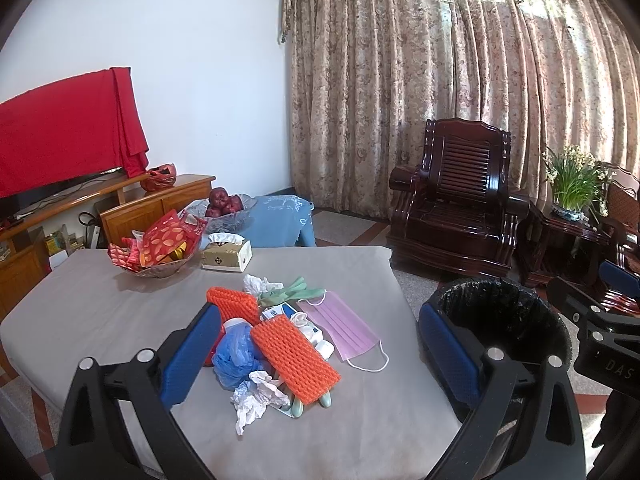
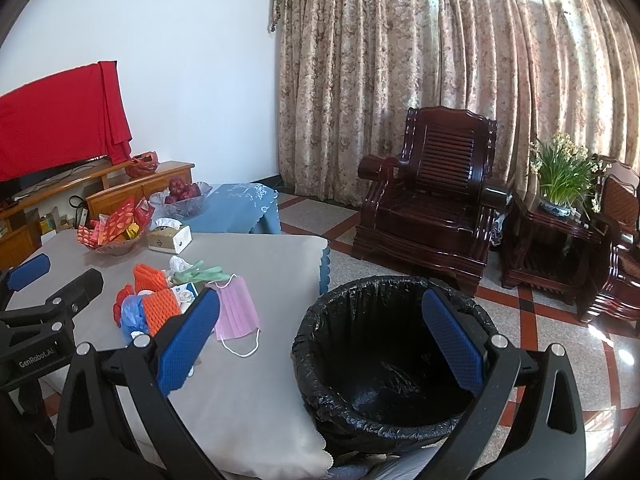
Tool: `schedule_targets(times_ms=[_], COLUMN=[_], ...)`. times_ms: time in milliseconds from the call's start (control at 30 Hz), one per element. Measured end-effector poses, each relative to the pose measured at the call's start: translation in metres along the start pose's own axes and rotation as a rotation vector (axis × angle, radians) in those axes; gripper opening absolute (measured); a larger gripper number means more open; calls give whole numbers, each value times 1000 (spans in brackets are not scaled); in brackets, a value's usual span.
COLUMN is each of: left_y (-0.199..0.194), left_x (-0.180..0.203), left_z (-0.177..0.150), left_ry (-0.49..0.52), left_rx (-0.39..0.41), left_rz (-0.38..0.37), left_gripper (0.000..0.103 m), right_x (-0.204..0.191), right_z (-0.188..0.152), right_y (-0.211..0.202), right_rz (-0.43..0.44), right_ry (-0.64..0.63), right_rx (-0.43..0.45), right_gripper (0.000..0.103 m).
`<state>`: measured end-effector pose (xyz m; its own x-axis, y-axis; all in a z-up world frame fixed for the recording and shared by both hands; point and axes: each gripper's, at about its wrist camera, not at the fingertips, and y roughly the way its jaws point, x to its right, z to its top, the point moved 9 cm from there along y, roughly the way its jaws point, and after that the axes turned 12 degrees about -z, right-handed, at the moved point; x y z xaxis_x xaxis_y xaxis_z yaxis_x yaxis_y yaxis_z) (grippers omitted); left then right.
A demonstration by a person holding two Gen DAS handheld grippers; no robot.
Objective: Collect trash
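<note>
Left gripper (image 1: 320, 354) spread wide over the table (image 1: 100, 312), holding nothing, blue pads framing the trash pile (image 1: 276, 344) in the middle of the cloth. Right gripper (image 2: 320, 340) equally wide and empty above the black-lined bin (image 2: 320, 384) just beside the table's edge. Orange foam net (image 1: 294, 360) running long from near-right to far-left; pink mask (image 1: 340, 324) flat alongside. Farther back, tissue box (image 1: 226, 256), candy bowl (image 1: 154, 250), armchair (image 1: 456, 200).
</note>
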<state>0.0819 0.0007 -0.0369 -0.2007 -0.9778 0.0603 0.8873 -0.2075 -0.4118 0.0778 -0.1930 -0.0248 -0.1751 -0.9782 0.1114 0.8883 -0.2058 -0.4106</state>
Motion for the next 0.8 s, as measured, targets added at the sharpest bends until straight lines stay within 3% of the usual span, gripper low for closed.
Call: schedule_targets(times_ms=[800], left_y=[-2], left_x=[-2], left_z=[7], left_ry=[-1], left_rx=[1], left_rz=[0], left_gripper=[97], right_x=[0], right_z=[1], right_y=[0], right_rz=[3], right_ry=[3], right_rx=[-3], right_gripper=[98])
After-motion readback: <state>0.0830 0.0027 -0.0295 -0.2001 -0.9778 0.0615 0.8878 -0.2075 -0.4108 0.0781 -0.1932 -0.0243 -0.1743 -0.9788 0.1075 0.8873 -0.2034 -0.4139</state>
